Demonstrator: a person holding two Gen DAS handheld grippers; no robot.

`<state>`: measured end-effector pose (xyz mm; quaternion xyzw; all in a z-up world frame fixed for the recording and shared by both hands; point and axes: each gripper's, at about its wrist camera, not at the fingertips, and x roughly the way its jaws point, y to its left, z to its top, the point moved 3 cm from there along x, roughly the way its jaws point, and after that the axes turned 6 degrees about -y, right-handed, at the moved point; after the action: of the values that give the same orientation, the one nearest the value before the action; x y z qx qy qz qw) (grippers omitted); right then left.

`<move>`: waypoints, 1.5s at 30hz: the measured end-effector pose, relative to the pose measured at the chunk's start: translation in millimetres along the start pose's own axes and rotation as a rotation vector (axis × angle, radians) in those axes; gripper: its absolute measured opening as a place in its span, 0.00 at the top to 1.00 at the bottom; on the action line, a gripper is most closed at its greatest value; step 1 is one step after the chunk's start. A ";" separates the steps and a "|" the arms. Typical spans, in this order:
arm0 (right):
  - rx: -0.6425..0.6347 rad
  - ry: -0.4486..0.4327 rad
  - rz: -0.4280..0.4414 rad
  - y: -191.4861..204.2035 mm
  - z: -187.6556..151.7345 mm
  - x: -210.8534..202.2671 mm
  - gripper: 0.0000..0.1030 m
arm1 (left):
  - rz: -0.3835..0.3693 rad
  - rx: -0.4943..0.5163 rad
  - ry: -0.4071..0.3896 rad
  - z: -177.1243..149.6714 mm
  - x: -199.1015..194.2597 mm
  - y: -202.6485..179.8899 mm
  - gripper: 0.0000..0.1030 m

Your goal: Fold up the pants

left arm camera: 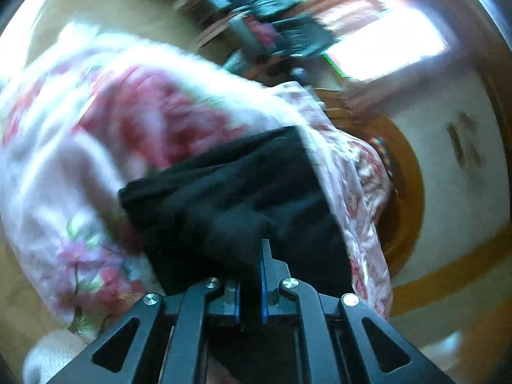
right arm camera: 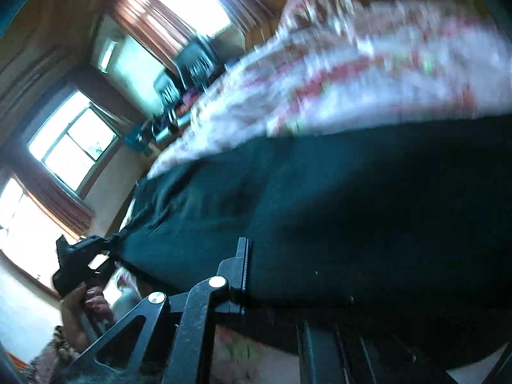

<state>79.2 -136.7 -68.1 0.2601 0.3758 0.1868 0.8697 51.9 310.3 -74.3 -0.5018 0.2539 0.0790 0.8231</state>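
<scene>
The black pants [left arm camera: 230, 188] hang in the air above a floral bedspread [left arm camera: 96, 147]. My left gripper [left arm camera: 251, 256] is shut on a bunched edge of the pants; it also shows in the right wrist view [right arm camera: 118, 240], held by a hand and pinching a corner of the cloth. In the right wrist view the pants [right arm camera: 352, 208] spread wide and dark across the frame. My right gripper [right arm camera: 256, 256] shows one finger [right arm camera: 241, 265]; the cloth covers the other side, so it looks shut on the pants. Both views are motion-blurred.
The floral bedspread [right arm camera: 352, 64] covers the bed below. A wooden bed frame [left arm camera: 403, 198] curves at the right. Bright windows [right arm camera: 70, 147] with brown curtains and dark clutter on a desk [left arm camera: 272, 25] stand beyond the bed.
</scene>
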 end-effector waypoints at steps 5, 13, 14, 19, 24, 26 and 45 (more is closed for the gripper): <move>0.018 0.019 -0.004 -13.3 -4.9 2.7 0.85 | 0.029 0.056 0.005 -6.5 2.9 -7.4 0.83; 0.095 -0.055 -0.058 -44.1 7.3 -41.9 0.62 | -0.021 0.043 -0.001 -17.8 5.7 -16.2 0.71; 0.111 -0.071 -0.076 -51.2 7.7 -51.1 0.62 | -0.038 0.044 -0.015 -15.1 3.2 -16.6 0.71; 0.235 -0.170 -0.150 -98.5 11.0 -101.5 0.51 | -0.035 -0.001 -0.054 -9.9 2.5 -12.7 0.86; 0.373 -0.301 -0.253 -149.0 16.7 -155.0 0.46 | -0.050 -0.011 -0.061 -10.9 1.1 -12.1 0.84; 0.452 -0.353 -0.277 -171.1 16.4 -174.8 0.46 | -0.047 0.023 -0.068 -14.0 -0.7 -17.4 0.81; 0.445 -0.587 -0.364 -195.0 51.3 -286.6 0.92 | -0.033 0.029 -0.043 0.0 -8.8 -24.4 0.94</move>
<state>-42.8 -456.9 5.6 0.4131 0.1828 -0.1382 0.8814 53.8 299.5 -50.8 -0.4919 0.2291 0.0725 0.8368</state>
